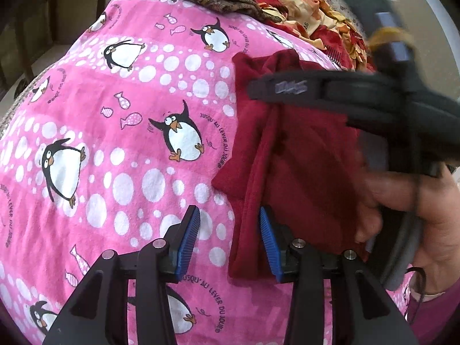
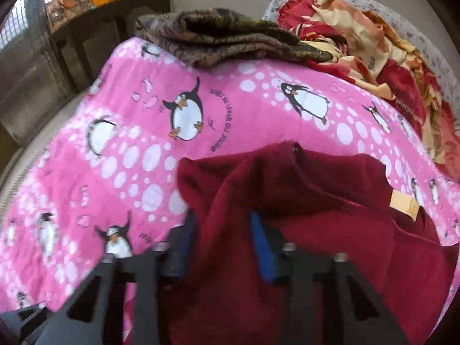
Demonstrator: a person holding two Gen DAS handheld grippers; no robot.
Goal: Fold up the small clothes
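Maroon garment [image 1: 290, 155], 1, on pink sheet [image 1: 120, 132]; 2 grippers, left [image 1: 230, 241] jaws apart, right [image 2: 222, 244] clamping it

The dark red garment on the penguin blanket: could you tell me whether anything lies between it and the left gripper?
Nothing visible does. The dark red garment already has its near edge between the open jaws of the left gripper, with only the pink penguin blanket beneath.
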